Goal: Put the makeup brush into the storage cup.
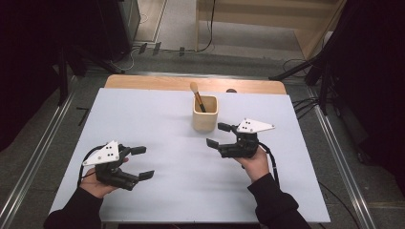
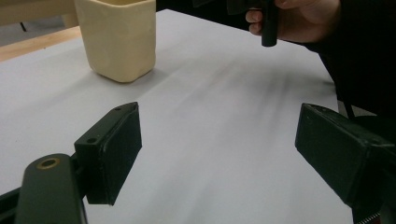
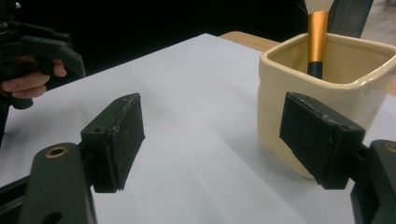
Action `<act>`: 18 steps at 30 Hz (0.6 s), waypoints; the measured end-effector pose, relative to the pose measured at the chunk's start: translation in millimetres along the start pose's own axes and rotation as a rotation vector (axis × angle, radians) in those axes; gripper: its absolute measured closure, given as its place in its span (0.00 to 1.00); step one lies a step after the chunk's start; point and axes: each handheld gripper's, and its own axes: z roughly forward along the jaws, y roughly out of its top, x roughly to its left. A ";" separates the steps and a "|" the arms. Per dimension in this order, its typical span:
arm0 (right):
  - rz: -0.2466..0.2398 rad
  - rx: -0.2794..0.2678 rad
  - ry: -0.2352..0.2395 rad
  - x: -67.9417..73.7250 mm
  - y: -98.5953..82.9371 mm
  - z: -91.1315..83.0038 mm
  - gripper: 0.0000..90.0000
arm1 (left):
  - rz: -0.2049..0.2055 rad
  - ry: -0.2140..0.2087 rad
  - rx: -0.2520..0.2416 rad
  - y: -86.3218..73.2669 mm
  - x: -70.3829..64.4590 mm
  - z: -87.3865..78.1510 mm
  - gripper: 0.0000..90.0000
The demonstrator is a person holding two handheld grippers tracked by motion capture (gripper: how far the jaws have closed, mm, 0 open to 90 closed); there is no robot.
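Observation:
A cream square cup (image 1: pixel 205 113) stands on the white table top (image 1: pixel 167 129) toward the back middle, with a makeup brush (image 1: pixel 197 97) leaning in it, bristles up. My right gripper (image 1: pixel 218 135) hovers open just right of and in front of the cup, jaws pointing left. In the right gripper view the cup (image 3: pixel 327 79) is beside the right jaw and the brush handle (image 3: pixel 317 42) rises from it. My left gripper (image 1: pixel 142 162) is open at the front left, nothing between its jaws. The left gripper view has the cup (image 2: pixel 119 37) far left.
A wooden table edge (image 1: pixel 143 82) runs along the back of the white sheet. Cables and stand legs (image 1: pixel 296 71) lie on the floor beyond. The other hand (image 2: pixel 294 18) shows at the top of the left gripper view.

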 end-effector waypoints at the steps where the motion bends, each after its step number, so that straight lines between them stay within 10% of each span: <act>1: -0.001 -0.004 -0.002 0.5 -1.0 -1.6 0.24 | -0.001 0.002 -0.001 -0.1 0.2 -0.1 0.17; 18: -0.025 -0.044 0.006 7.5 -15.1 -37.3 0.22 | -0.002 0.006 -0.015 0.4 0.5 -1.9 0.17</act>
